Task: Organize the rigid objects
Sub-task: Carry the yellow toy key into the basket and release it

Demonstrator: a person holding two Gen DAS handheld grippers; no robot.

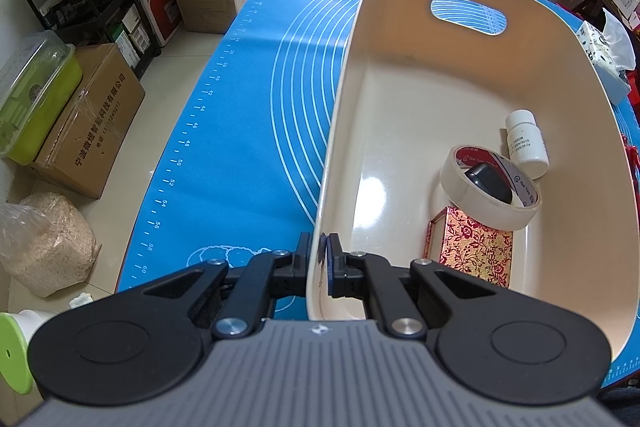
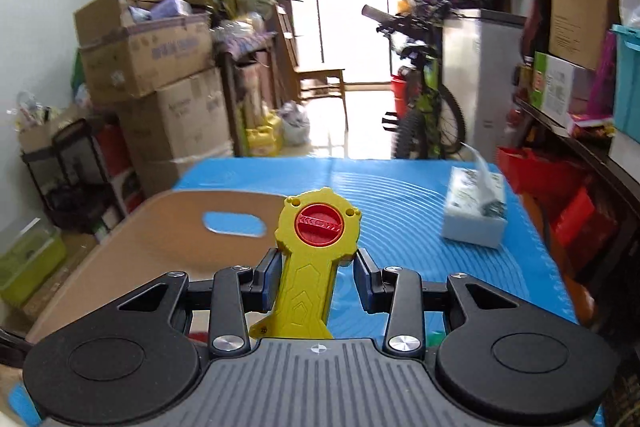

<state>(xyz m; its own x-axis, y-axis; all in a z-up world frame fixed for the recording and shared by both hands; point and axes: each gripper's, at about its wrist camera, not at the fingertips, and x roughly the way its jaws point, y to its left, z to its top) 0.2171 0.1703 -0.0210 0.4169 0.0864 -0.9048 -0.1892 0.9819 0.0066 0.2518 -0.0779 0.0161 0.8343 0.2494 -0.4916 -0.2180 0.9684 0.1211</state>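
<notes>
Above the blue mat [image 2: 400, 195], the right gripper [image 2: 316, 279] is clutching a yellow toy [image 2: 308, 267], beige bin [image 2: 152, 227] alongside; the left gripper [image 1: 324, 259] is pinching that bin's rim, tape roll [image 1: 488, 195] and white bottle [image 1: 526, 143] lying inside.

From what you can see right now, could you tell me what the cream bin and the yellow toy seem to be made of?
The cream bin looks like smooth moulded plastic: a glossy highlight on its floor, thin rounded walls, a cut-out handle. The yellow toy also looks like hard plastic, matte, with moulded chevron ridges and a red knob. Both are judged by look only.
</notes>
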